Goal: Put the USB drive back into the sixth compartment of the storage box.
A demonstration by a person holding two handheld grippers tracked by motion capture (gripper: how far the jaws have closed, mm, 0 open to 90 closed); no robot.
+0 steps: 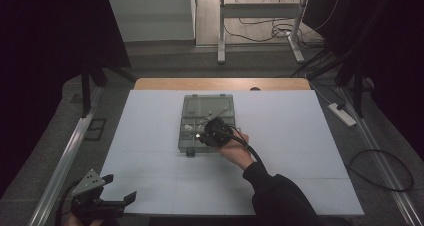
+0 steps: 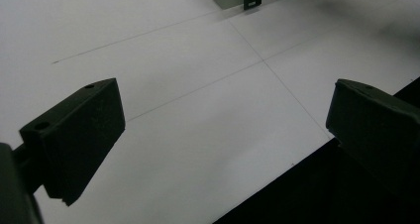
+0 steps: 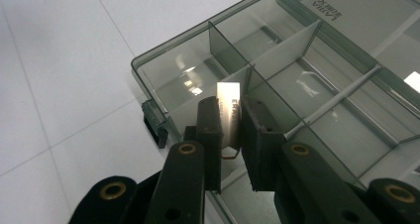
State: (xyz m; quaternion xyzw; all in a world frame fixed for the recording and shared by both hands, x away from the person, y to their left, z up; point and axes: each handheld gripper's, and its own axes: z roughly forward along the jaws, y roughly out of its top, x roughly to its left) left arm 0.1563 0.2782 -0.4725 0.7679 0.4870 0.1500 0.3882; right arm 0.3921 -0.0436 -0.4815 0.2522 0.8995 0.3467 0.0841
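A clear smoky compartment box (image 1: 186, 111) lies open in the middle of the white table top, its lid folded back. My right gripper (image 1: 202, 135) hovers over the box's near compartments, shut on a small flat white piece with dark printed letters (image 3: 228, 107). In the right gripper view (image 3: 230, 130) that piece stands upright between the two pads, above the box's dividers (image 3: 277, 50). My left gripper (image 1: 119, 188) rests at the table's front left corner. Its jaws stand wide open with nothing between them (image 2: 223, 135), and the box's front latch (image 2: 251, 1) lies far ahead.
The box's black latch (image 3: 152, 120) sticks out from its near wall. A few small parts lie in the box's middle compartments (image 1: 189, 128). A power strip (image 1: 342, 113) and cables lie on the floor to the right. A metal rail (image 1: 65, 156) runs along the left.
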